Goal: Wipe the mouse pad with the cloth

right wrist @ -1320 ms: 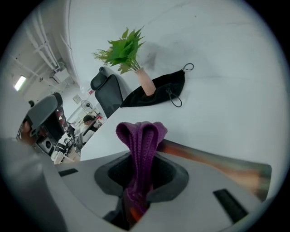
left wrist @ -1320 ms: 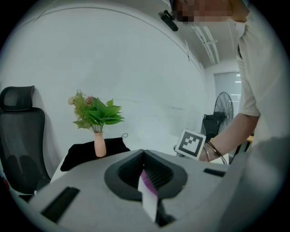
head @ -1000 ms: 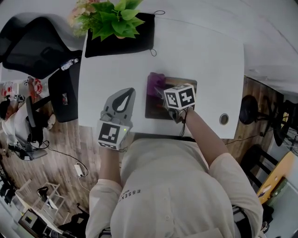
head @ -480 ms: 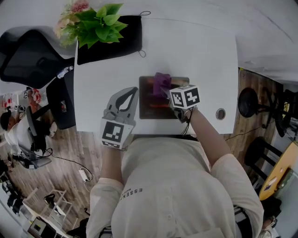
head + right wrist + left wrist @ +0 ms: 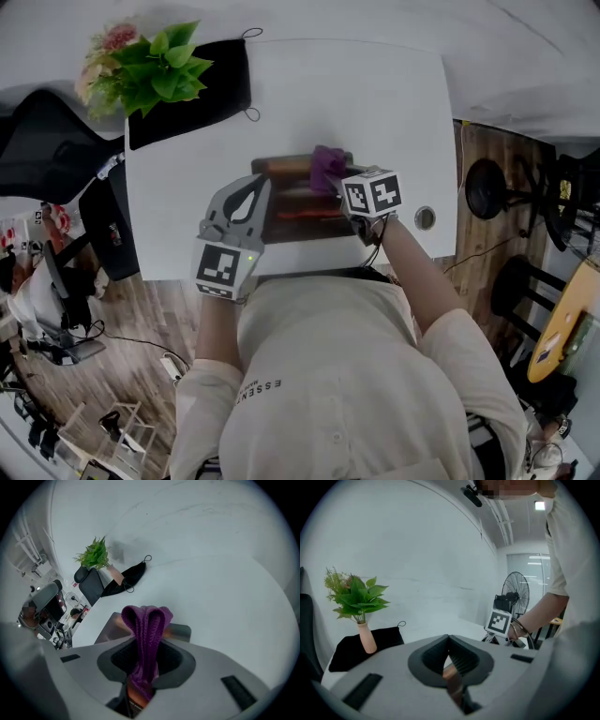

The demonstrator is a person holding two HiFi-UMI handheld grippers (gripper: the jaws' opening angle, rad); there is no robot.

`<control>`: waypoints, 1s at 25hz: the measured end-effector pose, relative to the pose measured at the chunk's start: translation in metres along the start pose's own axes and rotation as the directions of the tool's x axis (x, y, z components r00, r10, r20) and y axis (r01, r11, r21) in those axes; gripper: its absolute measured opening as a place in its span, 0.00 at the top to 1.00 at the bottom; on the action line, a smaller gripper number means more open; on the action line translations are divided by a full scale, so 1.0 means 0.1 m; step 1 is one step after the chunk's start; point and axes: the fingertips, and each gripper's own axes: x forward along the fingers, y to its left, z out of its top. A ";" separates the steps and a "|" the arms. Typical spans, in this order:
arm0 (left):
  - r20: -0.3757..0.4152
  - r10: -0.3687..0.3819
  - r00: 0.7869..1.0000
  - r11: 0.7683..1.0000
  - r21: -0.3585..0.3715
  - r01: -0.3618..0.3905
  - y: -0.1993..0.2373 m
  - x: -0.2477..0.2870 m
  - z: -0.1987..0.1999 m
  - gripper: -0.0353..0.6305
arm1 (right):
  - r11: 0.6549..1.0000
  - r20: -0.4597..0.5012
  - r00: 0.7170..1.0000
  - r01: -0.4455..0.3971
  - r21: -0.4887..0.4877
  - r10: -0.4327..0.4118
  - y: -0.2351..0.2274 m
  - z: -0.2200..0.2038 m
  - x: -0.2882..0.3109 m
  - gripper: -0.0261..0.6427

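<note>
Right gripper (image 5: 336, 182) has its jaws clamped on a bunched purple cloth (image 5: 145, 623), whose folded loop sticks out past the tips and rests at the far edge of the dark brown mouse pad (image 5: 292, 197), a little right of its middle. Left gripper (image 5: 253, 187) has its jaws pressed together on nothing. It sits at the pad's left edge, and only a brown sliver of the pad shows through the gap in its own view. Wiping looks under way rather than finished. The pad's surface gives no clear sign of which parts are done, and a reddish streak toward its near side could be print or dirt. I judge the near half and the left side still need passes. The pad lies close to the near edge of the white table (image 5: 375, 103), so strokes toward the body have little room. Beyond the far edge the tabletop is open, with the potted plant (image 5: 150, 70) and black drawstring bag (image 5: 202, 94) well apart at the far left. A cable grommet (image 5: 425, 217) sits near the right wrist, and the left gripper limits sweeps to the left.
</note>
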 end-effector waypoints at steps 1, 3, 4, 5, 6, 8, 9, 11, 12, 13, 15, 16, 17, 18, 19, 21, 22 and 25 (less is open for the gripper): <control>0.001 -0.004 1.000 1.000 0.001 0.004 -0.02 0.03 0.01 0.94 | 1.000 0.000 1.000 0.008 0.004 -0.008 -0.05 -0.01 -0.03 0.81; 0.004 -0.013 1.000 1.000 0.002 0.013 -0.05 0.07 0.03 0.94 | 1.000 0.000 1.000 0.029 0.005 -0.029 -0.15 -0.04 -0.11 0.81; 0.005 -0.017 1.000 1.000 0.002 0.017 -0.07 0.09 0.05 0.94 | 0.999 0.001 0.999 0.042 0.001 -0.042 -0.19 -0.05 -0.15 0.81; 0.006 -0.020 1.000 1.000 0.003 0.020 -0.07 0.10 0.06 0.94 | 0.998 0.002 0.998 0.056 -0.006 -0.056 -0.24 -0.05 -0.18 0.81; 0.006 -0.022 1.000 1.000 0.004 0.022 -0.08 0.12 0.07 0.94 | 0.997 0.002 0.998 0.070 -0.013 -0.070 -0.28 -0.06 -0.22 0.81; 0.006 -0.025 1.000 1.000 0.005 0.025 -0.07 0.15 0.08 0.94 | 0.995 0.001 0.995 0.095 -0.017 -0.095 -0.36 -0.08 -0.27 0.81; 0.004 -0.024 1.000 1.000 0.004 0.024 -0.06 0.17 0.08 0.94 | 0.994 0.000 0.994 0.105 -0.014 -0.105 -0.40 -0.09 -0.29 0.81; -0.001 -0.022 1.000 1.000 0.003 0.022 -0.04 0.20 0.06 0.94 | 0.992 -0.001 0.992 0.123 -0.003 -0.123 -0.48 -0.10 -0.32 0.81; -0.002 -0.024 1.000 1.000 0.004 0.024 -0.05 0.21 0.07 0.94 | 0.991 -0.002 0.991 0.131 0.002 -0.131 -0.51 -0.11 -0.33 0.81; -0.001 -0.026 1.000 1.000 0.005 0.026 -0.05 0.22 0.07 0.94 | 0.990 -0.002 0.990 0.140 0.007 -0.140 -0.54 -0.12 -0.36 0.81; 0.002 -0.032 0.999 0.999 0.008 0.032 -0.07 0.24 0.09 0.94 | 0.987 -0.006 0.987 0.161 0.011 -0.161 -0.60 -0.14 -0.41 0.81; 0.004 -0.034 0.999 0.999 0.009 0.034 -0.08 0.24 0.10 0.94 | 0.985 -0.009 0.985 0.173 0.012 -0.173 -0.63 -0.15 -0.43 0.81; 0.006 -0.035 0.999 0.999 0.011 0.035 -0.08 0.24 0.11 0.94 | 0.983 -0.011 0.983 0.185 0.011 -0.185 -0.65 -0.15 -0.45 0.81; 0.007 -0.036 0.999 0.999 0.014 0.036 -0.07 0.24 0.12 0.94 | 0.980 -0.014 0.980 0.199 0.010 -0.198 -0.67 -0.16 -0.47 0.81; 0.010 -0.037 0.999 0.999 0.016 0.037 -0.07 0.23 0.13 0.94 | 0.977 -0.015 0.977 0.211 0.009 -0.211 -0.68 -0.16 -0.50 0.81; 0.017 -0.037 0.999 0.999 0.016 0.037 -0.06 0.21 0.14 0.94 | 0.974 -0.010 0.974 0.228 0.002 -0.228 -0.68 -0.13 -0.56 0.81; 0.020 -0.036 0.999 0.999 0.015 0.035 -0.05 0.19 0.15 0.94 | 0.973 -0.001 0.973 0.230 -0.006 -0.230 -0.66 -0.11 -0.59 0.81; 0.024 -0.028 0.999 1.000 0.013 0.028 -0.01 0.11 0.13 0.94 | 0.976 0.030 0.977 0.211 -0.053 -0.209 -0.46 -0.02 -0.64 0.81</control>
